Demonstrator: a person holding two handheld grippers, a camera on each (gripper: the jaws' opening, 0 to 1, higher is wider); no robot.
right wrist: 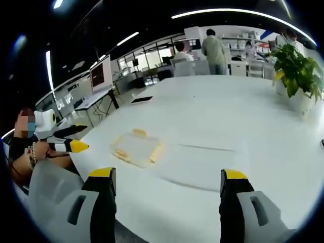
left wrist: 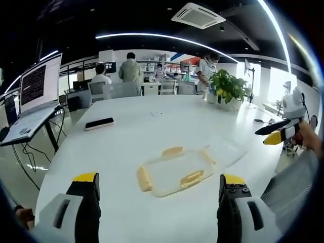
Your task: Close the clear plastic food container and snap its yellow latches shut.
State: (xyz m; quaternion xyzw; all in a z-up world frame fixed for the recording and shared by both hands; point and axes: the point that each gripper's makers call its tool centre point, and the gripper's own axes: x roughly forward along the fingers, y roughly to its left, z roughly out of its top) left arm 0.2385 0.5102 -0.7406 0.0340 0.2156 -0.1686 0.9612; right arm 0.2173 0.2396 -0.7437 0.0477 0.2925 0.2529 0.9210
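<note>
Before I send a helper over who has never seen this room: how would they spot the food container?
On the big white table, nearer the grippers than the black phone and potted plant, lies a flat clear plastic container. Its yellow latches along the edges set it apart.

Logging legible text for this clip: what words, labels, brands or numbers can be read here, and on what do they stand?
None can be read.
Monitor on the stand: rows of text, too small and blurred to read.
Clear container with yellow latches on the white table: no label visible.
Dark phone: no visible marking.
Left claw, right claw: no legible markings.
</note>
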